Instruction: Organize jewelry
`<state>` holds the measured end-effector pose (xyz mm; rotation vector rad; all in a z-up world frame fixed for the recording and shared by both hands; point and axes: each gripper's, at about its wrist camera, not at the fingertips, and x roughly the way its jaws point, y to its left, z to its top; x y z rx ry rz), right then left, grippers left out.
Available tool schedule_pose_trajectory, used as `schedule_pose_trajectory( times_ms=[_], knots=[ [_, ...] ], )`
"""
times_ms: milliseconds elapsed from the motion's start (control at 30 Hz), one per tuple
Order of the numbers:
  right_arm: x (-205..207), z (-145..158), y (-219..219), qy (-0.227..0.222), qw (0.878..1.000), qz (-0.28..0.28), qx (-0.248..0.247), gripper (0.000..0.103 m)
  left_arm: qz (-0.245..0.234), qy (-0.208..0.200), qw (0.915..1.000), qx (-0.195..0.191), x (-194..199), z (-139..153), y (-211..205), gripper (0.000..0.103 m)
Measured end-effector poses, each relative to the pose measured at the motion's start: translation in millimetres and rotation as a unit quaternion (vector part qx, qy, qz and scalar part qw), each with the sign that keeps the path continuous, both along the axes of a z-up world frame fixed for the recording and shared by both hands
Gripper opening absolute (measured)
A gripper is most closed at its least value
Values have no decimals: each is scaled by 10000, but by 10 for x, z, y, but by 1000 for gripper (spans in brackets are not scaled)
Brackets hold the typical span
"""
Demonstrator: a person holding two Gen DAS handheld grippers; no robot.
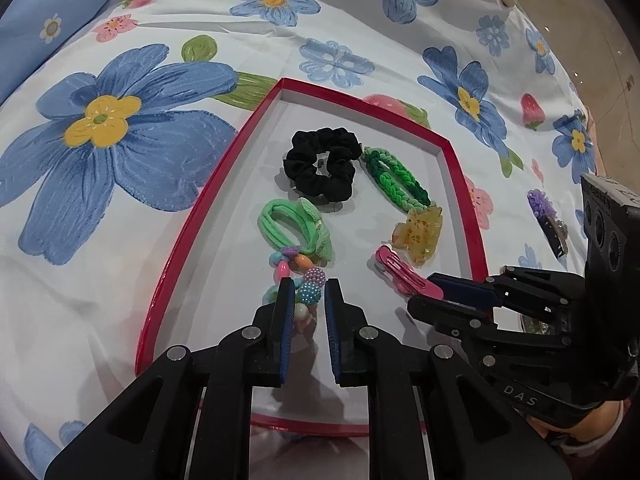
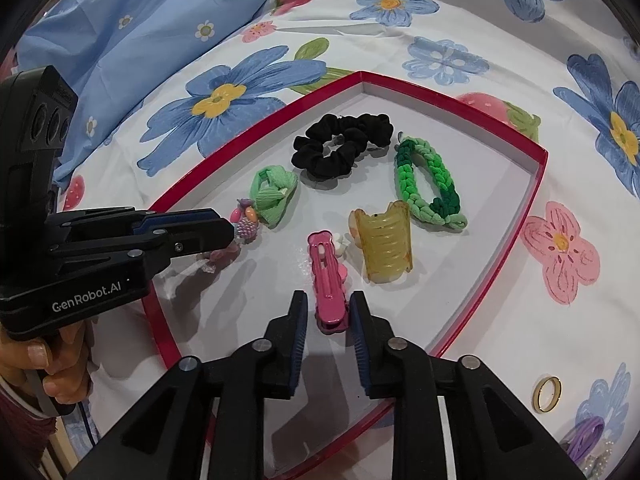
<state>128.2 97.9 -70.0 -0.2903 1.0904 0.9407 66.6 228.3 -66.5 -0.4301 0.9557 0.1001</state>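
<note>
Pink clip (image 2: 327,280): lay near in red tray (image 2: 536,184), light, stiff, slippery; best pinched across its near end.
Right gripper (image 2: 328,316): jaws apart, straddling it.
Left gripper (image 1: 306,300): jaws apart around beaded tie (image 1: 308,292).

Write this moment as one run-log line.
left tongs: open around bead bracelet | right tongs: open around pink clip | both in red tray

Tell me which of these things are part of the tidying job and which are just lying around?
Part of the job:
- red-rimmed shallow box
- black fabric scrunchie
- braided green hair tie
- yellow translucent claw clip
- pink metal snap clip
- colourful beaded bracelet
- gold ring

Lying about:
- floral bedsheet
- blue pillow
</note>
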Motion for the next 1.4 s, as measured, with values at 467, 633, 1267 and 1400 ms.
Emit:
schedule_pose_trajectory(
  times_ms=[467, 633, 1267, 1400],
  knots=[
    [-125, 423, -685, 57, 9935, -597, 967, 44, -9, -375, 9993, -81, -224, 388, -219, 35],
    [-150, 506, -1153, 6, 9879, -1071, 1120, 45, -145, -483, 9987, -60, -260, 516, -414, 42],
    [-198, 447, -2745, -174, 9593, -2617, 1044, 50, -991, -425, 9940, -162, -108, 603, -1284, 50],
    [-194, 358, -2940, -125, 9545, -2808, 999, 50, -1186, -355, 9922, -135, -58, 575, -1481, 50]
  ],
)
